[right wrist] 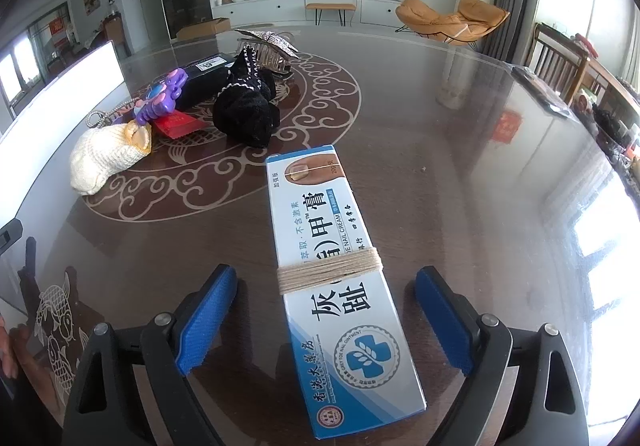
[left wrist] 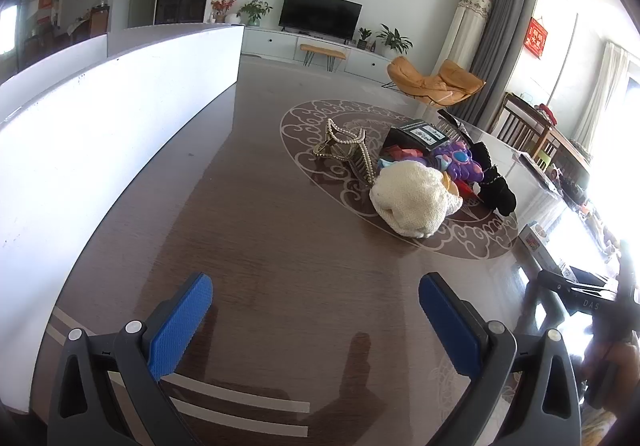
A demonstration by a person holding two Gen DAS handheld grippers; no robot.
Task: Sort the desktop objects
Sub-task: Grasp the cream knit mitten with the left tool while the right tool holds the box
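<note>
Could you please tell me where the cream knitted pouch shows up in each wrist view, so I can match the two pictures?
Left wrist: cream knitted pouch right of centre, nearest item of the pile.
Right wrist: pouch at far left, on the table medallion's rim.
Shared landmark: purple toy just behind it.

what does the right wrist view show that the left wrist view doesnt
Only the right wrist view shows the nail cream box, wound with twine, lying between the open right claw.

Only the left wrist view shows the open left claw over bare table.

Both show the cream knit item, purple toy and black fabric item.
</note>
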